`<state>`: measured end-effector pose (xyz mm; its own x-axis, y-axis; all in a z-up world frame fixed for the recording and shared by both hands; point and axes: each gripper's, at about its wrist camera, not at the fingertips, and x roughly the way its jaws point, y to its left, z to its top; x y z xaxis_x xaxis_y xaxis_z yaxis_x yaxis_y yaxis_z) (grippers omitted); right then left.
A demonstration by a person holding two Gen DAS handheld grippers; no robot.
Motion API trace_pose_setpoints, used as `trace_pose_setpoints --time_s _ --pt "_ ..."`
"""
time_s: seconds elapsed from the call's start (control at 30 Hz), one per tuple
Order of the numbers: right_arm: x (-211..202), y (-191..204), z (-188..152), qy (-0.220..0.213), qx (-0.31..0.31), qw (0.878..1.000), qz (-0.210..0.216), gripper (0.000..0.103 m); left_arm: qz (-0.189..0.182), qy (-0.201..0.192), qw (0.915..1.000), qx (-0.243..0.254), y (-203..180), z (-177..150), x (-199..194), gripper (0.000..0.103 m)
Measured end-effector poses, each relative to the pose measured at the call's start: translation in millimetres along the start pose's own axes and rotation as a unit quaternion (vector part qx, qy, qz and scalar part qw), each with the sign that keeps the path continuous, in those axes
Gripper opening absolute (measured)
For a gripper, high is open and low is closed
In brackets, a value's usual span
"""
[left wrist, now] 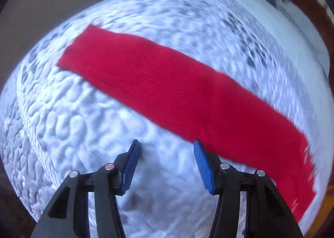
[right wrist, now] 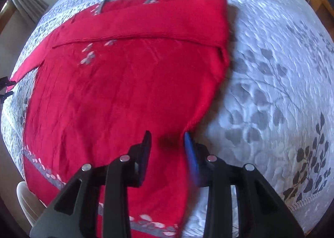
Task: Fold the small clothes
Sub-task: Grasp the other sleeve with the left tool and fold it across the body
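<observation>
The left wrist camera looks steeply down along its open fingers at the white quilted bedspread (left wrist: 87,125), close above it, with a long red sleeve (left wrist: 177,91) running from ten o'clock to four o'clock. The right wrist camera faces down and forward, very near the red sweater (right wrist: 117,91). Both views share this garment and bedspread (right wrist: 271,71).
</observation>
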<state>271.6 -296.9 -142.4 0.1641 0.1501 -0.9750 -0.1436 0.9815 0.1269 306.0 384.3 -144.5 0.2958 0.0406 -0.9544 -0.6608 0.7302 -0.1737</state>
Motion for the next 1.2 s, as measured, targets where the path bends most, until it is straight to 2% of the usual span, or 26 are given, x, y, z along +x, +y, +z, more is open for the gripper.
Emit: trace_pose_setpoints --time_s 0.17,0.33,0.37,0.47,0.5,0.57,0.6,0.67,0.73,0.87,0.93,1.03,1.2 --pt "9.5 33.8 13.2 0.022 -0.026 0.999 -0.003 0.032 -0.04 -0.015 0.9982 -0.041 31.1 36.5 8.2 0.053" --pt "22.0 38.8 16.9 0.036 -0.025 0.999 -0.013 0.032 -0.089 -0.017 0.9918 -0.09 51.0 61.1 23.5 0.051" --pt "23.4 40.1 17.2 0.036 -0.026 0.999 -0.014 0.033 -0.095 -0.019 0.9904 -0.099 52.9 66.1 25.3 0.046" --pt "28.1 42.9 17.5 0.033 -0.031 0.999 -0.015 0.035 -0.093 -0.024 0.9874 -0.126 65.2 74.0 25.6 0.018" --pt "28.6 43.2 17.3 0.032 -0.032 0.999 -0.015 0.036 -0.091 -0.024 0.9869 -0.131 65.3 76.7 27.8 0.012" --pt "29.9 44.3 16.4 0.028 -0.035 0.999 -0.015 0.036 -0.093 -0.036 0.9855 -0.138 63.9 75.8 24.3 0.009" --pt "29.7 44.1 15.6 0.025 -0.037 0.999 -0.013 0.036 -0.088 -0.053 0.9868 -0.125 56.3 73.5 17.5 0.009" --pt "27.4 41.3 11.1 0.022 -0.037 0.999 -0.007 0.036 -0.076 -0.096 0.9891 -0.081 32.6 66.3 -1.8 0.008" --pt "25.1 37.6 7.4 0.02 -0.035 0.999 -0.002 0.036 -0.085 -0.127 0.9875 -0.038 1.2 57.3 -20.4 0.008" --pt "16.0 25.7 -6.2 0.015 -0.027 0.999 0.01 0.036 -0.113 -0.152 0.9792 0.073 -93.8 23.6 -55.2 0.008" --pt "11.3 19.9 -12.5 0.013 -0.021 1.0 0.016 0.036 -0.117 -0.155 0.973 0.124 -139.1 2.8 -65.5 0.008" --pt "3.2 12.1 -20.2 0.008 -0.019 1.0 0.022 0.036 -0.145 -0.141 0.96 0.193 -205.6 -32.7 -72.8 0.008" --pt "-1.8 0.2 -21.7 0.001 -0.009 1.0 0.03 0.036 -0.186 -0.111 0.9384 0.269 -299.9 -98.6 -66.6 0.008"
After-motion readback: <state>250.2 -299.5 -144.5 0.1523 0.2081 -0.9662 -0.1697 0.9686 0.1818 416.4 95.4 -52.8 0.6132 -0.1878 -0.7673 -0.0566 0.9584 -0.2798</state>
